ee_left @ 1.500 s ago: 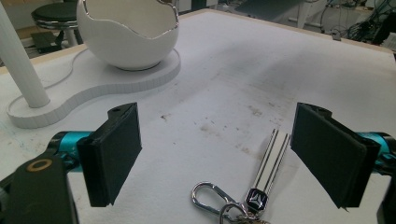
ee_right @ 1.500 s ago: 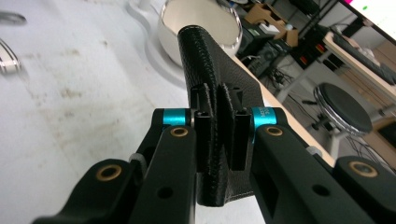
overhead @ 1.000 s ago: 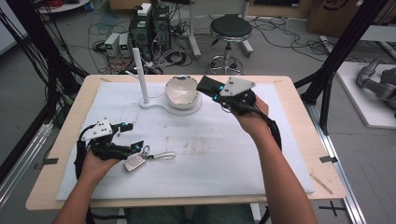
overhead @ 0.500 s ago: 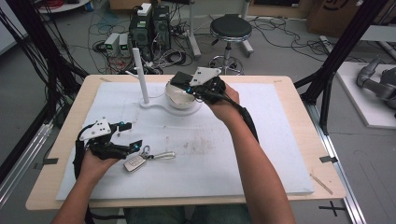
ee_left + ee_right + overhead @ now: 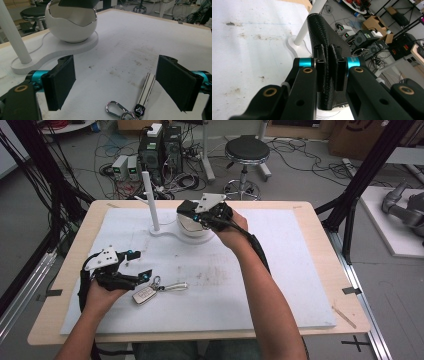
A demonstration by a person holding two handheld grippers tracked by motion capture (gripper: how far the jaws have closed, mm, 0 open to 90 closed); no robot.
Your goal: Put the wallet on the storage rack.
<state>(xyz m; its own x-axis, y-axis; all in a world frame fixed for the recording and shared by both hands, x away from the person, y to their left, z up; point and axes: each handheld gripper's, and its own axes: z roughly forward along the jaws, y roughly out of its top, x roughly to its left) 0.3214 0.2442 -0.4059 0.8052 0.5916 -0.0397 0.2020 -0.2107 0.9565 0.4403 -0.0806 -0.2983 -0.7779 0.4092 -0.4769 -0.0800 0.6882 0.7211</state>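
Wallet (image 5: 324,50), black and grained, sits clamped flat in our right tool (image 5: 192,212) over the white bowl (image 5: 195,227) at the tabletop's far side; we judge it light, soft, easily pinched mid-panel. Our left tool (image 5: 137,265) gapes wide beside the keys (image 5: 150,292).

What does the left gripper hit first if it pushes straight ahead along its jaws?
Probably the silver key ring with its metal strap, lying low between the open left gripper jaws; beyond it, bare white mat. Depth is unclear.
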